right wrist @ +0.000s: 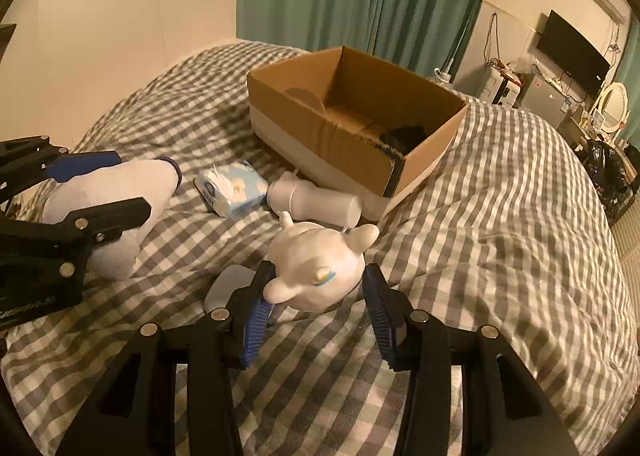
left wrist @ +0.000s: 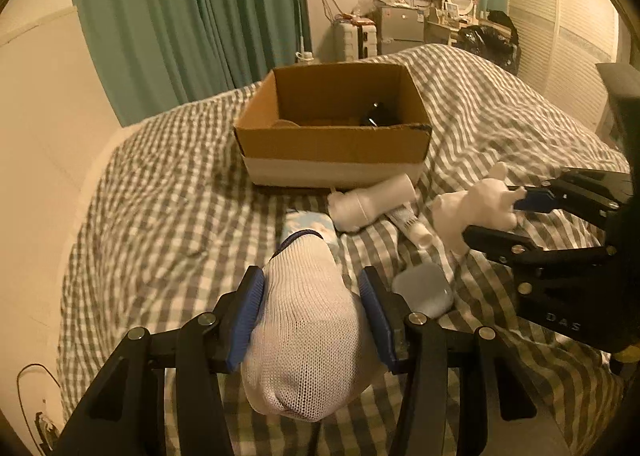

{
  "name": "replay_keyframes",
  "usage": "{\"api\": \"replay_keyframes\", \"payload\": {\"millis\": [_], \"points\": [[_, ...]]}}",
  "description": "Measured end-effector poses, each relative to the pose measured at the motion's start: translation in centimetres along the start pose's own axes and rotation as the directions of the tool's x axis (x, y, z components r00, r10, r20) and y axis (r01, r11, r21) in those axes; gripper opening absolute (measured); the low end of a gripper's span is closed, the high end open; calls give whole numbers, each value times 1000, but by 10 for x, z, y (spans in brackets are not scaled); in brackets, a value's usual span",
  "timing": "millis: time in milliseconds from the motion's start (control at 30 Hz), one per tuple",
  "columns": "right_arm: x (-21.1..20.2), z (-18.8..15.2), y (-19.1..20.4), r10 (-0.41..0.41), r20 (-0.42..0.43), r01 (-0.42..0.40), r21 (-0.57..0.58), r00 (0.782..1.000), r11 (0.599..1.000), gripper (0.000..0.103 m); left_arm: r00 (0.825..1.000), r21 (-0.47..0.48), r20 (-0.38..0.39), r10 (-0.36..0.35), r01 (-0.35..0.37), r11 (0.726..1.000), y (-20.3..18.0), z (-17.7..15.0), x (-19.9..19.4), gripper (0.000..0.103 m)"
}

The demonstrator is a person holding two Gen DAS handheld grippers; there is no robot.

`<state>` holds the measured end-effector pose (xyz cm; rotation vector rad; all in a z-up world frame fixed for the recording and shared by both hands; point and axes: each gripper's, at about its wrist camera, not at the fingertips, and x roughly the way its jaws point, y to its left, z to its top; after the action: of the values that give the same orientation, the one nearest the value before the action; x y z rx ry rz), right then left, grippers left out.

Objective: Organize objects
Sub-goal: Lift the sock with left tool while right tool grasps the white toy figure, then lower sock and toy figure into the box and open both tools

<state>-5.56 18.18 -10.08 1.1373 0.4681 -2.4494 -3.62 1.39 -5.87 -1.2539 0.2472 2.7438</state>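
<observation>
White mesh sock (left wrist: pixel 308 320) pinched between left gripper (left wrist: pixel 312 296) pads. White plush toy (right wrist: pixel 316 268) between spread right gripper (right wrist: pixel 318 296) jaws. Cardboard box (left wrist: pixel 332 144) behind, on checked bedcover (left wrist: pixel 160 192).

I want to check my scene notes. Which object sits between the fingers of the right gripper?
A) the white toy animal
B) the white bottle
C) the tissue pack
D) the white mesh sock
A: in the right wrist view the white toy animal sits between the fingers of the right gripper; the left gripper has the white mesh sock.
</observation>
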Motion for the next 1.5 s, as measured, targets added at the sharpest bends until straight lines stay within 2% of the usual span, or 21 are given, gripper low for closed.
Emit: {"api": "replay_keyframes", "payload": {"millis": [533, 1067, 1300, 1500], "points": [[-18, 13, -9, -18, 50, 18, 12, 999, 1000, 45, 996, -7, 50, 74, -74, 997, 9, 25, -3, 51], [-21, 32, -17, -31, 81, 30, 9, 996, 1000, 45, 993, -27, 79, 90, -88, 996, 16, 49, 2, 51], [-28, 49, -25, -45, 114, 45, 4, 992, 999, 45, 987, -32, 132, 86, -83, 996, 20, 80, -5, 51], [-32, 84, -40, -69, 165, 69, 4, 984, 998, 45, 976, -11, 199, 91, -90, 996, 18, 120, -4, 51]]}}
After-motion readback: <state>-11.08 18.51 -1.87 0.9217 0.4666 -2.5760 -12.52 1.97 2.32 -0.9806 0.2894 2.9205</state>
